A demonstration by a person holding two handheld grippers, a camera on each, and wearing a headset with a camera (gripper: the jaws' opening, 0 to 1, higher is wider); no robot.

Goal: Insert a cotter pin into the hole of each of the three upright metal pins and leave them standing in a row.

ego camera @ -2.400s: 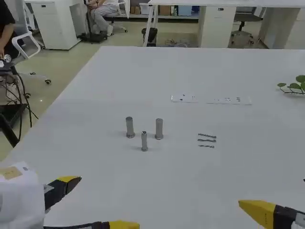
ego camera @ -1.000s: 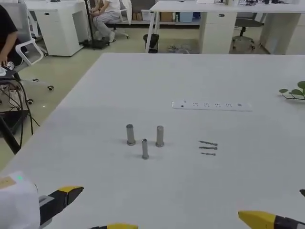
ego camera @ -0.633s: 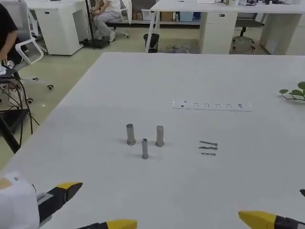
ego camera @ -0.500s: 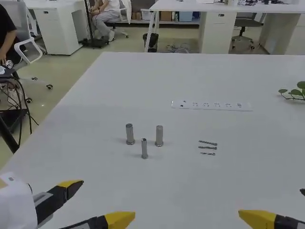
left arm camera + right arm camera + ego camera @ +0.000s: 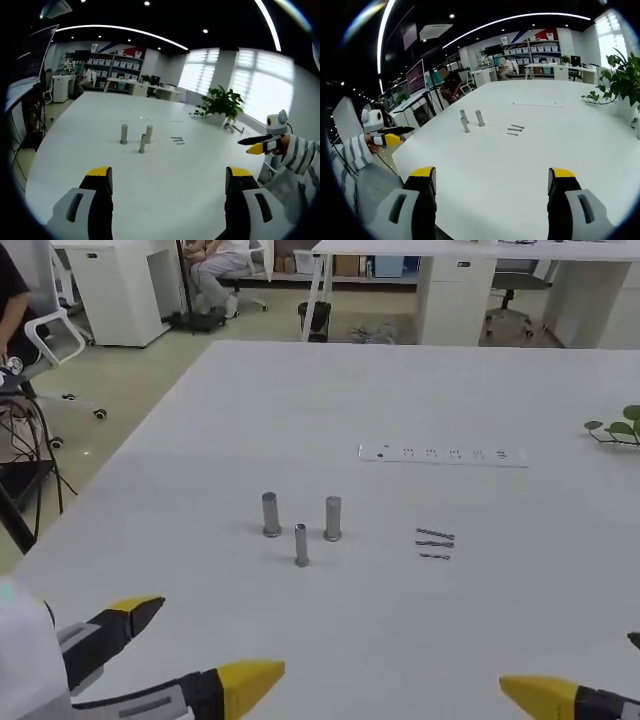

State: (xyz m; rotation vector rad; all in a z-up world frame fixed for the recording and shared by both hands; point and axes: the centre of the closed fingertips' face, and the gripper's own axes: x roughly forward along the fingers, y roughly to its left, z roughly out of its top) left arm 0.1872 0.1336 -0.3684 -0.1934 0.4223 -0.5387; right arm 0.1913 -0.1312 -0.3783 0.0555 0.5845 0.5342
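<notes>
Metal pins [image 5: 301,543] stand mid-frame, cotter pins [image 5: 433,544] laid rightward for pickup; your left gripper [image 5: 169,174] and right gripper [image 5: 490,174] gape empty.

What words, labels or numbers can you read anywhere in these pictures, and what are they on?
None can be read.
The power strip on the table bears small dark marks, too small to read.
The monitor beyond the table shows lines too blurred to read.
</notes>
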